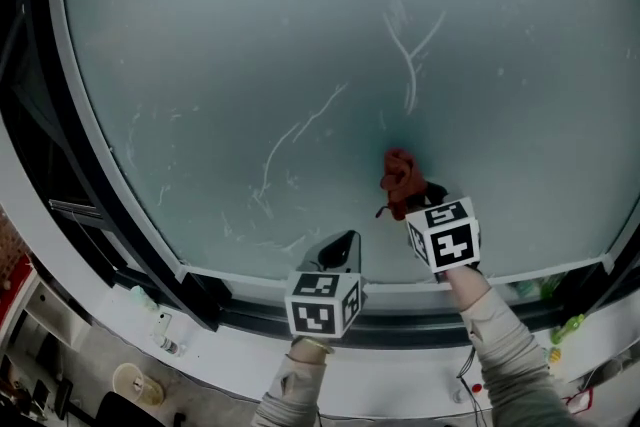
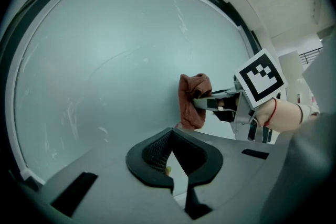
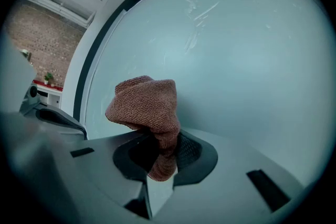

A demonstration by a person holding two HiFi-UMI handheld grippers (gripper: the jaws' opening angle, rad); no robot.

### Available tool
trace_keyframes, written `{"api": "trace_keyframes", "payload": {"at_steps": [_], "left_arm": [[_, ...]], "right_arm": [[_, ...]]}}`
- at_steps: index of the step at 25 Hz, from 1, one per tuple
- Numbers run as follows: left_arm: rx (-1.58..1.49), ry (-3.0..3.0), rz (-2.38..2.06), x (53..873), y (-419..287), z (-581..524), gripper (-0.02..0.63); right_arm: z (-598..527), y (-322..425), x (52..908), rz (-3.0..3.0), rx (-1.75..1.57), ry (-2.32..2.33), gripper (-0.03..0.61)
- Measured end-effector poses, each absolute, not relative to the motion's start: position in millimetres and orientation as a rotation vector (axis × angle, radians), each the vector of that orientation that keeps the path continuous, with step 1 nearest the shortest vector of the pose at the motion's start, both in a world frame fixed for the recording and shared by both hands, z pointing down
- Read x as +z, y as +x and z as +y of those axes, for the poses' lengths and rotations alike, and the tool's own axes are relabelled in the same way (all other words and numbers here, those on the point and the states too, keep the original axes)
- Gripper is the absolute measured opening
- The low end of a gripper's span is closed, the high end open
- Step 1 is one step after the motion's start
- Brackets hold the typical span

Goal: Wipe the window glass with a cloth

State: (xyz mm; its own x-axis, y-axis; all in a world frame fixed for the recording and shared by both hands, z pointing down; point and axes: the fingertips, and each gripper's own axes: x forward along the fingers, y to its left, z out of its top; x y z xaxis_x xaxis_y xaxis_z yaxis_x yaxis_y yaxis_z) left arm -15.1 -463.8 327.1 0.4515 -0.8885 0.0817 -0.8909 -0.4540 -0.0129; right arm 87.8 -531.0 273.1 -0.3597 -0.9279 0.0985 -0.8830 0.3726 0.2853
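Dark window frame (image 1: 400, 330), white sill (image 1: 390, 380), red brick wall (image 3: 52, 50) beyond

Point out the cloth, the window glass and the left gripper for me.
cloth (image 3: 147, 105), right gripper view, on its bunched upper fold.
window glass (image 1: 300, 45), head view, on the bare pane, upper middle.
left gripper (image 2: 176, 153), left gripper view, midway between its two fingertips.

Dim bluish light fills the window glass (image 1: 300, 65); fisheye edges darken.
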Motion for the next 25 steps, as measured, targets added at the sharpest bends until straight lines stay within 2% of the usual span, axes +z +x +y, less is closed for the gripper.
{"api": "trace_keyframes", "payload": {"at_steps": [17, 25], "left_arm": [[0.109, 2.777, -1.431, 324.8, 53.6, -476.9, 0.005], [0.099, 2.8, -1.393, 323.4, 63.0, -481.2, 0.005]], "right_arm": [[-518.3, 200.6, 273.1, -2.213, -0.226, 1.862, 0.048], [-515.1, 225.4, 272.5, -2.153, -0.224, 1.927, 0.048]]}}
